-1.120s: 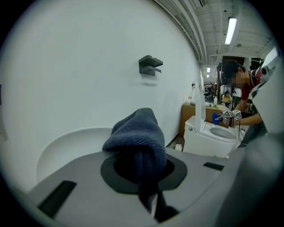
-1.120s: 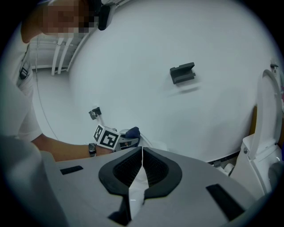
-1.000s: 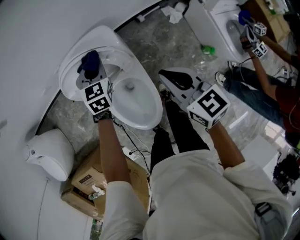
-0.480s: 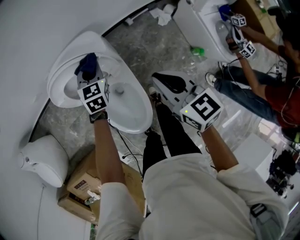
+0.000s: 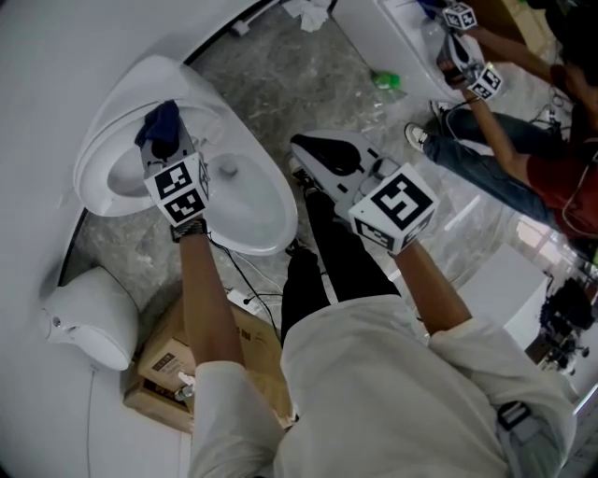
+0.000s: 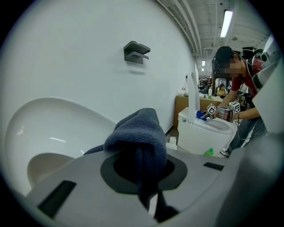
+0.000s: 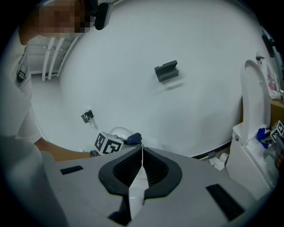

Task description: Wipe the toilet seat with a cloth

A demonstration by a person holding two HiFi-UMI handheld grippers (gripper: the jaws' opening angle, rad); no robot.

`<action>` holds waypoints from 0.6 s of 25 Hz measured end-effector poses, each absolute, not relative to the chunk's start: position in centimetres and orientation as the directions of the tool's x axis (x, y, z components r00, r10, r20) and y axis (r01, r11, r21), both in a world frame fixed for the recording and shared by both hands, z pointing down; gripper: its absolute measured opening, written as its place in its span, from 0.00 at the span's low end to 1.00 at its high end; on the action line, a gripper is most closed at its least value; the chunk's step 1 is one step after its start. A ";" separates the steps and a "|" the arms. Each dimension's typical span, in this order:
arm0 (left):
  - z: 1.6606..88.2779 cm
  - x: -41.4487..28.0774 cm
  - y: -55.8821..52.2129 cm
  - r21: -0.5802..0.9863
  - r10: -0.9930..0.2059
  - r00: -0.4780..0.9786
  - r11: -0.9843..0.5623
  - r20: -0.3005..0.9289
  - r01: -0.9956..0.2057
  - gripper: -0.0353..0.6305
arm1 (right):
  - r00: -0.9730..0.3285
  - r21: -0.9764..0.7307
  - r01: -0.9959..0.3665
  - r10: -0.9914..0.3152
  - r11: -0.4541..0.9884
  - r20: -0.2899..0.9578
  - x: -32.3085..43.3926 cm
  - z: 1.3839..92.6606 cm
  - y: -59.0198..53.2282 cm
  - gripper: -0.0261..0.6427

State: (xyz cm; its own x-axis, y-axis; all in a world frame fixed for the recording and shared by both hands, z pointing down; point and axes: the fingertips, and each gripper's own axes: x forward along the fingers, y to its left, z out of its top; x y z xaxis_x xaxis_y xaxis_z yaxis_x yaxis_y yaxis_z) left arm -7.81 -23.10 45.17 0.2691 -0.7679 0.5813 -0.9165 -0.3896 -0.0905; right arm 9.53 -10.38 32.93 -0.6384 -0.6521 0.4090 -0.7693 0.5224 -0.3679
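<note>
A white toilet (image 5: 252,210) stands at the left with its seat (image 5: 98,177) tipped up toward the wall. My left gripper (image 5: 161,140) is shut on a dark blue cloth (image 5: 157,121) and holds it against the raised seat's upper part. In the left gripper view the cloth (image 6: 137,133) bunches out of the left gripper (image 6: 143,165), with the white seat (image 6: 40,133) curving behind. My right gripper (image 5: 297,147) hovers shut and empty over the floor, right of the bowl. Its pads (image 7: 153,168) meet in the right gripper view.
A second person works with grippers at another toilet (image 5: 425,42) at the upper right. A green bottle (image 5: 386,81) and crumpled paper (image 5: 306,13) lie on the marble floor. A cardboard box (image 5: 173,359), a white appliance (image 5: 89,313) and cables sit near my legs.
The whole view has slid left as my head moved. The left gripper stays on the raised seat with the cloth, shifted only a little. The right gripper is still shut.
</note>
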 end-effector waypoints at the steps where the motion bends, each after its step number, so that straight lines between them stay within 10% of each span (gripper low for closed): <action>1: 45.6 -7.5 -22.8 -0.092 -0.760 0.272 -0.399 0.591 -0.912 0.11 | -0.639 -0.370 -0.769 -0.652 0.522 0.409 9.5 33.0 -10.3 0.08; 15: 53.2 -5.2 -21.4 -0.092 -0.635 0.257 -0.463 0.728 -0.882 0.11 | -0.633 -0.418 -0.772 -0.643 0.479 0.432 11.8 35.3 -8.9 0.08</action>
State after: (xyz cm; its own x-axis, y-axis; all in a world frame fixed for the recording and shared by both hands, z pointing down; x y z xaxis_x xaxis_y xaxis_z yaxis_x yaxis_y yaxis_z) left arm -5.24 -21.40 53.16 0.2573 -0.6351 0.7284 -0.8817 -0.4627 -0.0919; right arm 11.80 -8.87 35.31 -0.6326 -0.6426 0.4324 -0.7721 0.4789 -0.4177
